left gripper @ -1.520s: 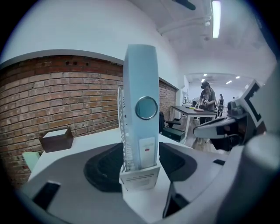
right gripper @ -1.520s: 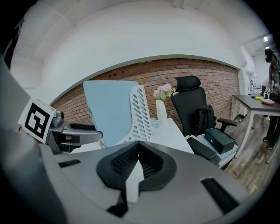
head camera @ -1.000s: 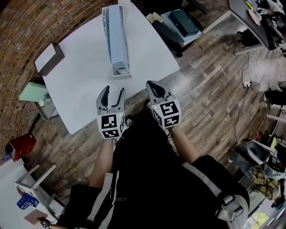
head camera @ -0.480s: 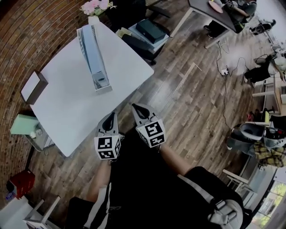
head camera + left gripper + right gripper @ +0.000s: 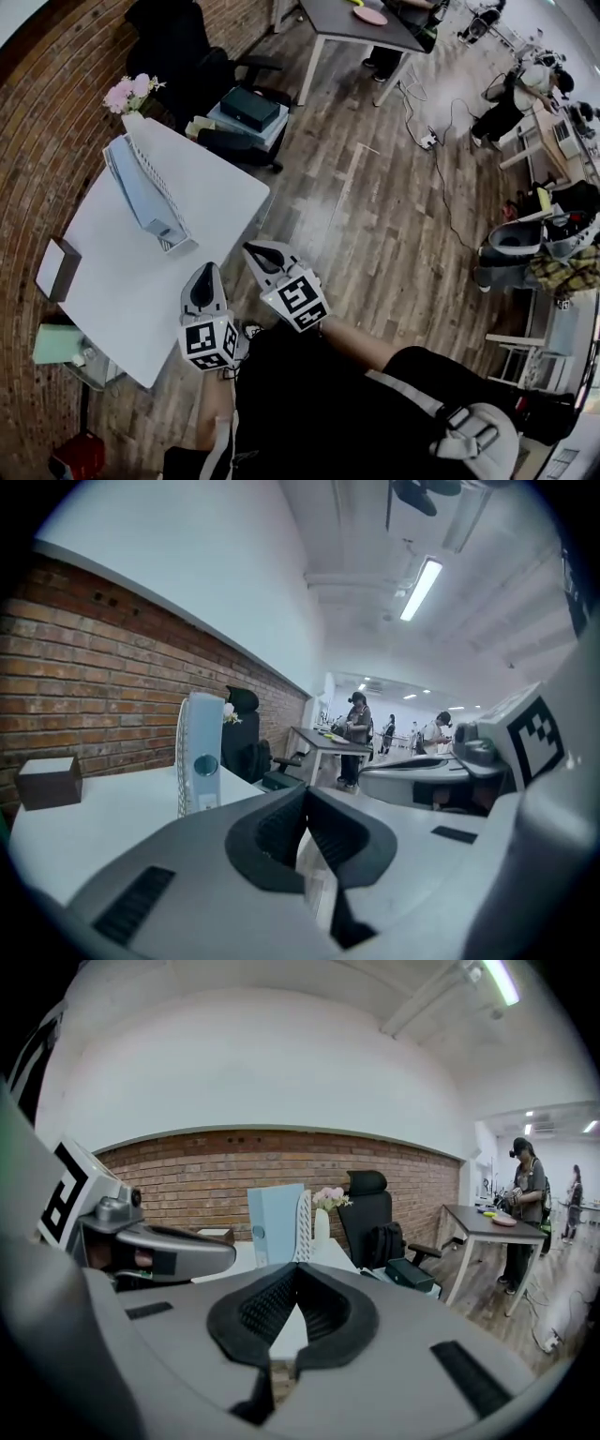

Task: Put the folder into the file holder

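A light blue folder [image 5: 141,187] stands upright inside the white mesh file holder [image 5: 161,184] on the white table [image 5: 112,281]. The left gripper view shows the folder [image 5: 201,752] end-on, and in the right gripper view the folder [image 5: 275,1222] stands beside the holder's mesh side [image 5: 303,1224]. My left gripper [image 5: 202,272] hovers at the table's near edge, shut and empty, well short of the holder. My right gripper [image 5: 253,249] is beside it over the floor, also shut with nothing between its pads.
A brown box [image 5: 56,269] lies on the table's left part. A vase of pink flowers [image 5: 127,98] stands at the far corner. Behind the table are a black chair [image 5: 178,42] and stacked cases [image 5: 246,111]. People stand at a dark table [image 5: 361,23] further off.
The left gripper has gone from open to shut. Both grippers have drawn back from the holder to the table's near edge, and the head view has swung right, showing more floor.
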